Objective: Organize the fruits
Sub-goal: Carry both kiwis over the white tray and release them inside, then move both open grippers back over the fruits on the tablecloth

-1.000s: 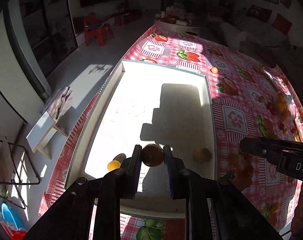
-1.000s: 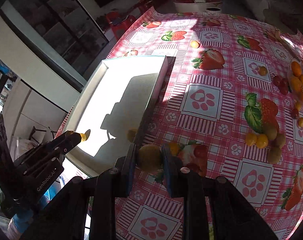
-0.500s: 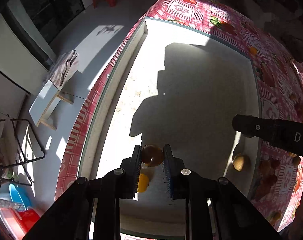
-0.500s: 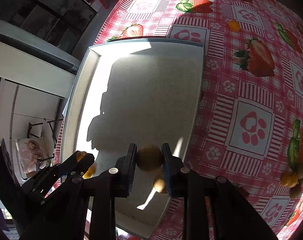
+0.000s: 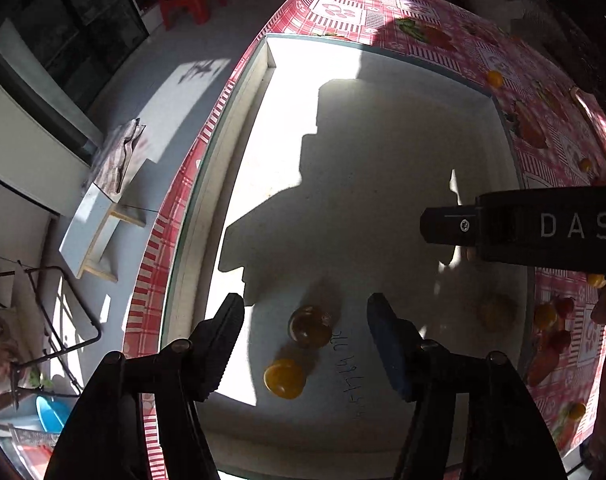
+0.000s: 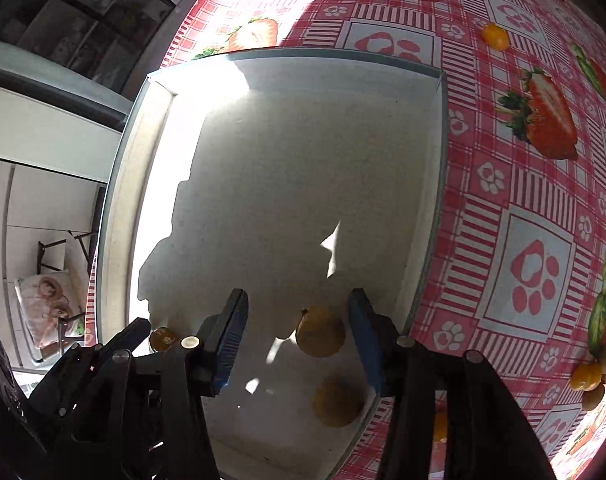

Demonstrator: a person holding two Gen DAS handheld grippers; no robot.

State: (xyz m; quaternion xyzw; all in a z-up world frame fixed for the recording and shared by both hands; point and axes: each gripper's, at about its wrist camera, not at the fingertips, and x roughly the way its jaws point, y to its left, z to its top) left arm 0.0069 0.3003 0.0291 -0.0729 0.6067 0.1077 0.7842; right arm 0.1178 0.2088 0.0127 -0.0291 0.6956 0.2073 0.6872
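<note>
Both claws hang over the white tray point(image 5: 239, 128) with their jaws spread wide and nothing between them. Below the left gripper point(image 5: 305, 344) lies a dark brown fruit point(image 5: 310, 326), on the tray floor in the gap between the two fingers but touching neither, and just beside it, nearer to the camera, sits a small orange fruit point(image 5: 284, 378). The right gripper point(image 6: 297, 338) shows the same picture on its own side: a yellowish fruit point(image 6: 321, 332) rests on the tray floor between the open fingers, closer to the right one, and a second yellowish fruit point(image 6: 337, 402) lies nearer to the camera, close to the tray's right wall. I judge that the jaws are wide because each fruit was just set down — the fruits are placed in two small groups, dark and orange at the left side, yellowish at the right, which looks like sorting by kind. More fruits wait outside on the strawberry tablecloth point(image 6: 539, 208), for example a small orange one point(image 6: 495, 36) far from the tray and a little cluster point(image 6: 595, 376) at the right edge, so the task seems only partly done.
</note>
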